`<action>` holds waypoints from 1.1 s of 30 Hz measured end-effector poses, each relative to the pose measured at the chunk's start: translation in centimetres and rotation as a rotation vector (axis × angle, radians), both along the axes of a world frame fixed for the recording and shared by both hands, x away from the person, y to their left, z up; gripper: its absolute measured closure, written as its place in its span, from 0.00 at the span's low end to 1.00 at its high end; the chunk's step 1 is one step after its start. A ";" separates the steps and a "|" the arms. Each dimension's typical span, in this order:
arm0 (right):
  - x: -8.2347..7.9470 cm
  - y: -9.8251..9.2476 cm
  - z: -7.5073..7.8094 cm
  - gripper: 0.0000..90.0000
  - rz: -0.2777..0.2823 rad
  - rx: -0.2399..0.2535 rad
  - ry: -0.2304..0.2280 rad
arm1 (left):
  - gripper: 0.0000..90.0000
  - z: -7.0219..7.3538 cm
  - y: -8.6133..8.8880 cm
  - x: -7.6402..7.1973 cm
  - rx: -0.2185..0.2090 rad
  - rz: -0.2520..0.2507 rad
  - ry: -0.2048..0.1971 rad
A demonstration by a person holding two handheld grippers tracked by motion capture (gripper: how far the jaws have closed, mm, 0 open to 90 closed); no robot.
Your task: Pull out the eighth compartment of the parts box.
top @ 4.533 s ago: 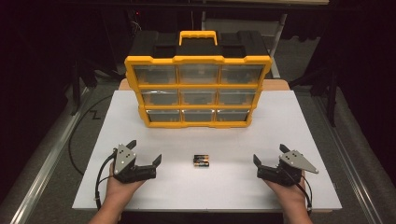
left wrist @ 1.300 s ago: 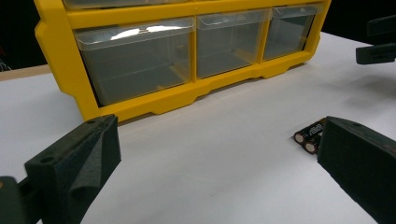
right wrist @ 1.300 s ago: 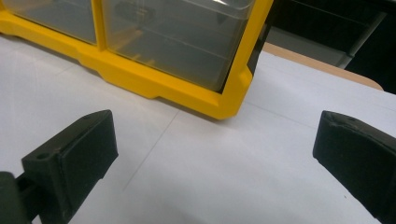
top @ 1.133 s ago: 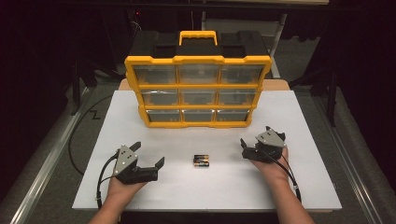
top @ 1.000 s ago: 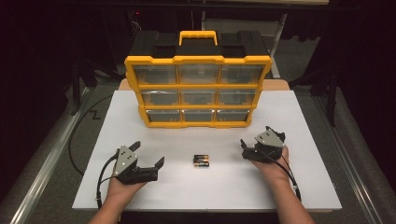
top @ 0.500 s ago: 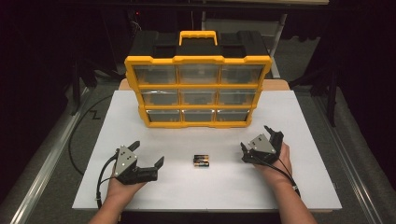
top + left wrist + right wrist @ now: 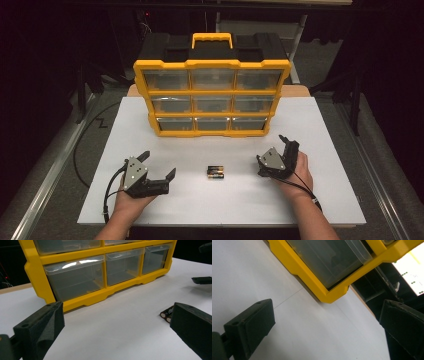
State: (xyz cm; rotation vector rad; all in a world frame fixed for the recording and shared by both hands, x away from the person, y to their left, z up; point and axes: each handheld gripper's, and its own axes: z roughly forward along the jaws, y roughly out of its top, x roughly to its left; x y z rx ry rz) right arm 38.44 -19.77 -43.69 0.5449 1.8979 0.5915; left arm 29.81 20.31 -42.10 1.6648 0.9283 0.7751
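The left gripper (image 7: 159, 167) is resting on the white table (image 7: 325, 125) near its front left corner, its jaws standing spread wide with nothing between them. In the left gripper view those jaws are cut off by the lower edge, and the right-hand one is covering part of the batteries (image 7: 167, 313), so only their near ends are showing. The right gripper (image 7: 272, 150) is sitting to the right of the table's middle, tilted on its side, jaws likewise spread and holding nothing. In the right gripper view the far jaw is running out of the frame.

From the high view, the two batteries (image 7: 216, 173) are lying side by side, touching, on the table between the two grippers, apart from both. Their labels are too small to read.

Behind them the yellow drawer organizer (image 7: 210, 95) is standing upright with its nine clear drawers facing the person. What is lying inside the drawers is hard to make out through the cloudy plastic. Its black back is merging into the dark room.
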 end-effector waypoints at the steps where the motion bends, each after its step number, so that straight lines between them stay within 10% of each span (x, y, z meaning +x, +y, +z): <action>1: -0.1 0.1 0.0 0.01 0.004 -0.024 -0.011 | 0.00 0.0 0.0 0.0 0.002 0.000 -0.002; 33: -0.6 1.3 -0.1 0.03 0.010 -0.353 -0.137 | 0.00 0.0 -0.2 -0.1 0.018 -0.008 -0.014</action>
